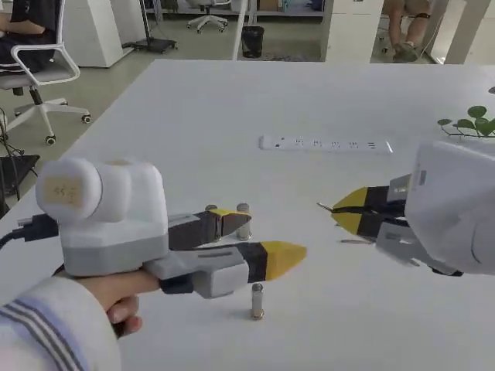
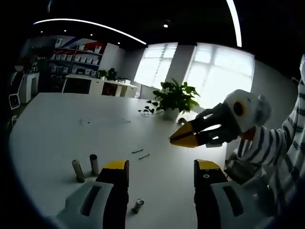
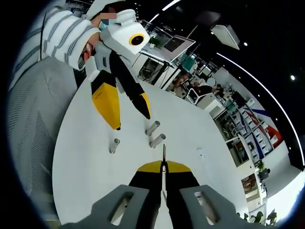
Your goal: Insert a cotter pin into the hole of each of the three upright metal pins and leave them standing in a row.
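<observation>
Risk sits mostly with the left gripper [image 1: 263,236]: its jaws hang spread and empty close over the three metal pins [image 1: 257,301], which stand toward the tabletop's near edge, and a careless dip could topple one. Further along, the right gripper [image 1: 336,210] pinches a cotter pin [image 1: 323,206]; a skewed approach may miss the hole.

Left gripper [image 1: 272,236] partly hides two metal pins [image 1: 244,209].

Shiny metal pins [image 1: 257,301], matt table [image 1: 232,100]
</observation>
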`<state>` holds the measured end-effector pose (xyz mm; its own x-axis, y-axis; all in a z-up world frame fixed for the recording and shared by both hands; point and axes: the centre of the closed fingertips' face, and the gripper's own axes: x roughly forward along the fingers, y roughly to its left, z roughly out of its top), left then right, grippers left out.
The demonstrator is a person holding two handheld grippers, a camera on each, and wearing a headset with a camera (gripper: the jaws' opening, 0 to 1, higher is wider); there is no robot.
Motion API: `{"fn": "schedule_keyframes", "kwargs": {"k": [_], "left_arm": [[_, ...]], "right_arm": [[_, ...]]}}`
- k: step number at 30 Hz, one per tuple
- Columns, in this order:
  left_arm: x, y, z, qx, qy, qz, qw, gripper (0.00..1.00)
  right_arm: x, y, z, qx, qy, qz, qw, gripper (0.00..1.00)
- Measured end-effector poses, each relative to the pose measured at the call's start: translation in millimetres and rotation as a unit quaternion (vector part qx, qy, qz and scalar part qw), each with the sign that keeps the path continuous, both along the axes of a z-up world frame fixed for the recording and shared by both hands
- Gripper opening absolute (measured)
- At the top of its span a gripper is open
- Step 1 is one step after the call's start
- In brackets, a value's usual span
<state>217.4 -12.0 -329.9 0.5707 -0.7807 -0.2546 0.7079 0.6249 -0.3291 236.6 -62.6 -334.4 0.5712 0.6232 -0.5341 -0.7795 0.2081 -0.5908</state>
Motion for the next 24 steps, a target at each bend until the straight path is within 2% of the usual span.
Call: {"fn": "schedule_keyframes", "kwargs": {"k": [3, 7, 15, 21, 24], "left_arm": [[2.6, -2.4, 3.1, 0.003, -0.004, -0.006, 1.0000, 0.47], [0.2, -6.8, 4.8, -0.004, 0.010, -0.017, 0.9998, 0.42], [-4.5, -15.3, 4.0, -0.010, 0.020, -0.030, 0.9993, 0.30], [-6.9, -20.5, 4.5, -0.015, 0.032, -0.038, 0.9986, 0.16], [-7.2, -22.9, 4.2, -0.017, 0.039, -0.042, 0.9982, 0.14]], "right_arm": [[-5.5, 5.1, 0.5, -0.003, -0.011, 0.006, 0.9999, 0.00], [-9.3, 9.5, 1.2, -0.008, -0.023, 0.011, 0.9996, 0.00], [-12.7, 12.3, 1.9, -0.013, -0.036, 0.014, 0.9992, 0.00], [-18.3, 13.5, -1.2, -0.014, -0.032, 0.020, 0.9992, 0.00], [-20.1, 14.9, -3.2, -0.017, -0.032, 0.024, 0.9990, 0.00]]}}
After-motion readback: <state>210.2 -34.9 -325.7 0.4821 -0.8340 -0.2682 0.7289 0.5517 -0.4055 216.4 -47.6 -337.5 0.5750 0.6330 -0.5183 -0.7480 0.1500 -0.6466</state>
